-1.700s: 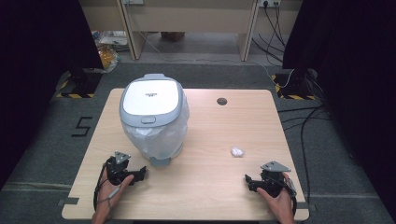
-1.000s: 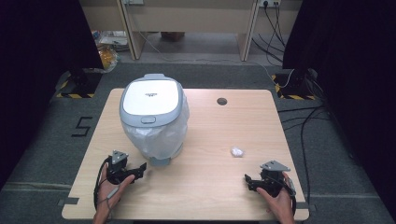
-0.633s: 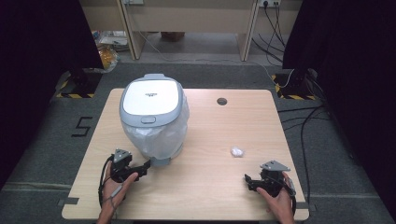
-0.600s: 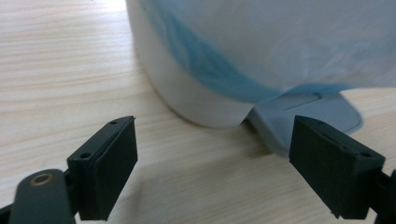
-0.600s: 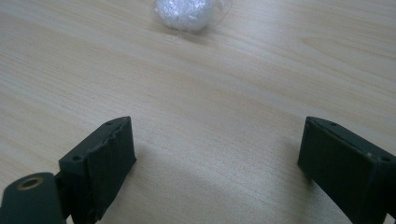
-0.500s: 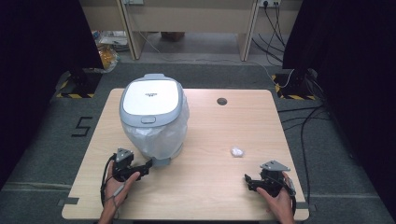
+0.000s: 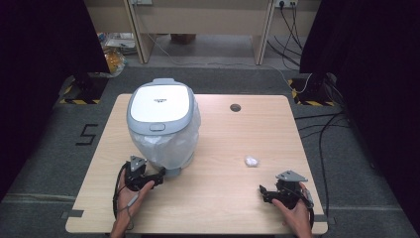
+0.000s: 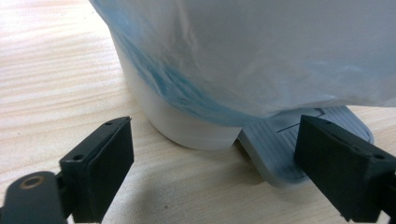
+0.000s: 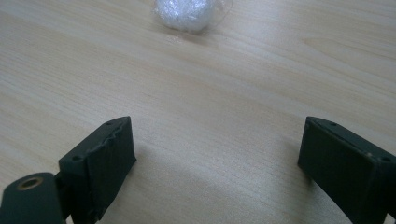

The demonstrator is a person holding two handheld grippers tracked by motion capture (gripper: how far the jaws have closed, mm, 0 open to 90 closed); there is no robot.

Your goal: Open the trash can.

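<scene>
Grey pedal (image 8: 299, 149) of bin (image 7: 162, 124) at 10 o'clock on table (image 7: 223, 144), projecting from base under bag liner (image 8: 261, 56). Left gripper (image 7: 157, 179) wide open, jaws bracketing pedal, no contact. Step in hand, by judgement: approach to pedal. Next: advance, press down to raise lid. Crumpled wad (image 7: 251, 161) at 4 o'clock; right gripper (image 7: 263, 192) wide open, aimed at wad, well apart
</scene>
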